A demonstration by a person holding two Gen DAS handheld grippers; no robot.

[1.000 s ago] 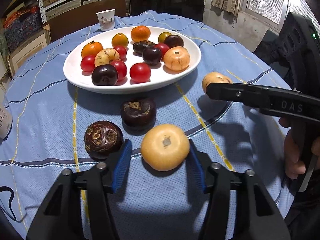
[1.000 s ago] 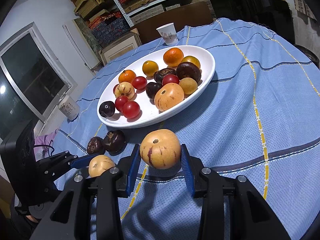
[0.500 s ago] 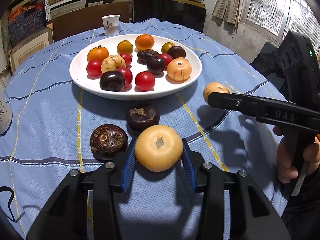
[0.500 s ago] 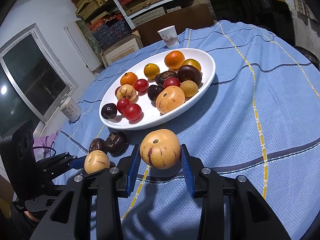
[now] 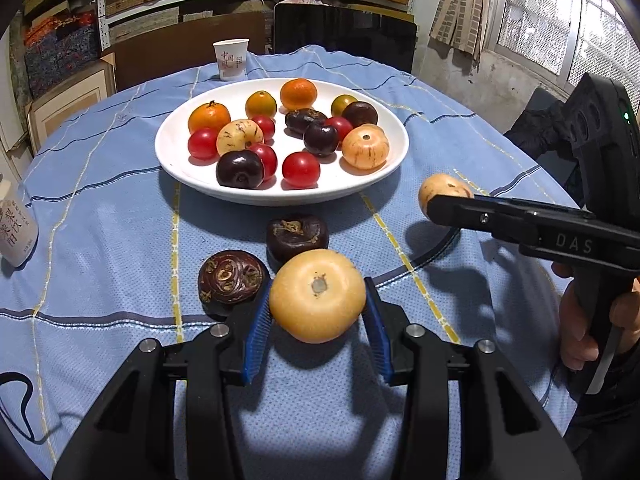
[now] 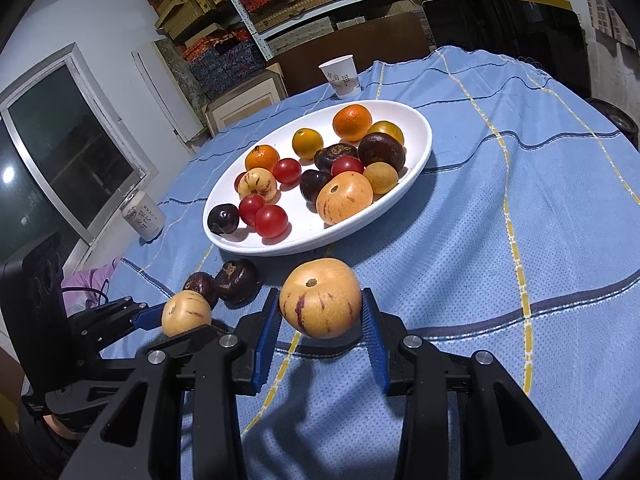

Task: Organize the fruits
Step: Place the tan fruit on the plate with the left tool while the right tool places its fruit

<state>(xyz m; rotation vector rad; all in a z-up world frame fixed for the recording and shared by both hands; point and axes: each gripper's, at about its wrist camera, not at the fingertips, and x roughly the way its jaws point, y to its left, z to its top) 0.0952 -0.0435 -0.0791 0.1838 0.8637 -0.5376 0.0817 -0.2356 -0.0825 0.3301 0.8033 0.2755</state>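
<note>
A white plate (image 5: 180, 168) (image 6: 420, 148) holds several fruits: oranges, red tomatoes, dark plums and tan striped melons. My left gripper (image 5: 317, 320) is shut on a plain tan melon (image 5: 317, 295), lifted just above the blue cloth; it also shows in the right wrist view (image 6: 186, 313). My right gripper (image 6: 320, 320) is shut on a tan melon with purple streaks (image 6: 320, 298), also seen in the left wrist view (image 5: 442, 191). Two dark mangosteens (image 5: 233, 278) (image 5: 297, 236) lie on the cloth between my left gripper and the plate.
A paper cup (image 5: 231, 59) (image 6: 343, 76) stands behind the plate. A white bottle (image 5: 14, 226) (image 6: 143, 216) stands at the table's left edge. Shelves with boxes line the back wall. A black cable (image 5: 20, 408) lies at the near left.
My left gripper closed on the plain tan melon and lifted it slightly. The right gripper kept hold of its streaked melon and barely moved.
</note>
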